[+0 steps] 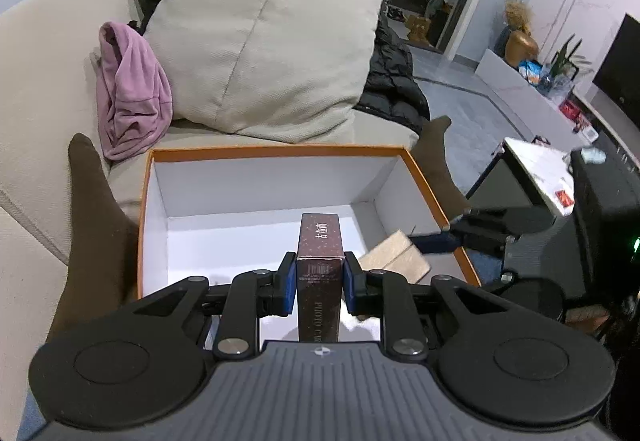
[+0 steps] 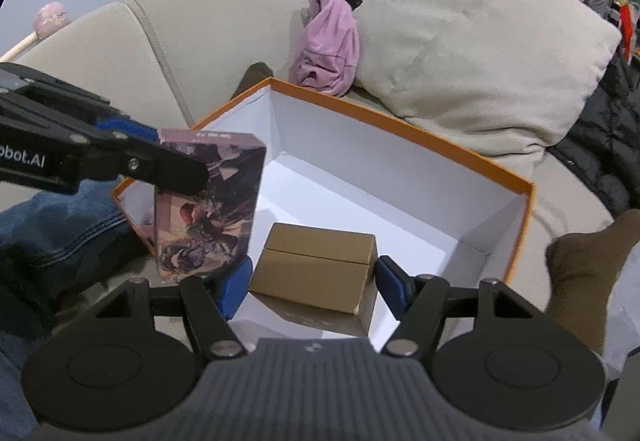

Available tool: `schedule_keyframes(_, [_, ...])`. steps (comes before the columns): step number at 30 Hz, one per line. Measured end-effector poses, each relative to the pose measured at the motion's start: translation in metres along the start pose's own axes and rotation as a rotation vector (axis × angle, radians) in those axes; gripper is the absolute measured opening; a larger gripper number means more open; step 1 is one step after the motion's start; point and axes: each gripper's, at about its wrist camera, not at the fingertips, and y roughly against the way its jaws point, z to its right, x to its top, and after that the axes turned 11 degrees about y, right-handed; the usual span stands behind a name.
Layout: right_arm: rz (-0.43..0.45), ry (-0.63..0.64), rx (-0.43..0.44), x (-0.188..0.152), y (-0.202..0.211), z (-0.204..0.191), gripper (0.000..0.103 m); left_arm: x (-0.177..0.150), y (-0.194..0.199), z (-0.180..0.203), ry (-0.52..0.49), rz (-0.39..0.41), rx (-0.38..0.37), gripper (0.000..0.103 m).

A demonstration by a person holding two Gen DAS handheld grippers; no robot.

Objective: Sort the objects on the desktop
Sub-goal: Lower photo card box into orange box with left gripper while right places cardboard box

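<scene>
Your left hand-held gripper [image 1: 320, 283] clamps the photo card box [image 1: 320, 269] above the orange storage box [image 1: 160, 177]; lower it gently beside the gold box [image 2: 316, 269], which your right hand-held gripper [image 2: 314, 287] straddles with pads spread.

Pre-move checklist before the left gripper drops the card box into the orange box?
1. Left gripper grip on the card box: ok, both blue pads press its sides.
2. Card box over the orange box opening: ok, held upright above the white floor near the front wall.
3. Landing spot: ok, the floor beyond the card box is bare.
4. Right gripper out of the way: not ok, its fingers reach inside, either side of the tan box.
5. Right gripper grip on the tan box: cannot tell; the pads look apart from it.
6. Tan box placed: ok, it rests on the floor in the near right corner.
</scene>
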Motion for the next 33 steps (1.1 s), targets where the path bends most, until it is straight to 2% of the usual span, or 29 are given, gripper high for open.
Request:
schedule_keyframes(5, [-0.009,0.019,0.001,0.001,-0.007,-0.002,0.069,0.002,-0.013,-0.001,0.001,-0.009,0.009,0.026])
schedule_keyframes(9, [-0.021,0.018,0.026,-0.001,-0.013,0.001,0.069,-0.005,-0.035,-0.004,-0.031,-0.023,0.082,0.026])
schedule_keyframes(12, [-0.035,0.020,0.071,-0.001,-0.022,0.002,0.069,-0.012,-0.045,-0.011,-0.039,-0.030,0.136,0.026])
schedule_keyframes(20, [-0.090,0.021,0.219,0.011,-0.058,0.009,0.069,-0.025,-0.052,-0.031,-0.007,-0.117,0.182,0.026])
schedule_keyframes(23, [-0.122,0.015,0.295,0.015,-0.070,0.014,0.069,-0.028,-0.049,-0.031,-0.018,-0.125,0.178,0.026])
schedule_keyframes(28, [-0.166,0.029,0.365,0.020,-0.083,0.015,0.069,-0.029,-0.046,-0.034,0.003,-0.139,0.145,0.026])
schedule_keyframes(33, [-0.221,0.052,0.403,0.019,-0.095,0.012,0.070,-0.032,-0.026,-0.035,0.019,-0.090,0.087,0.026])
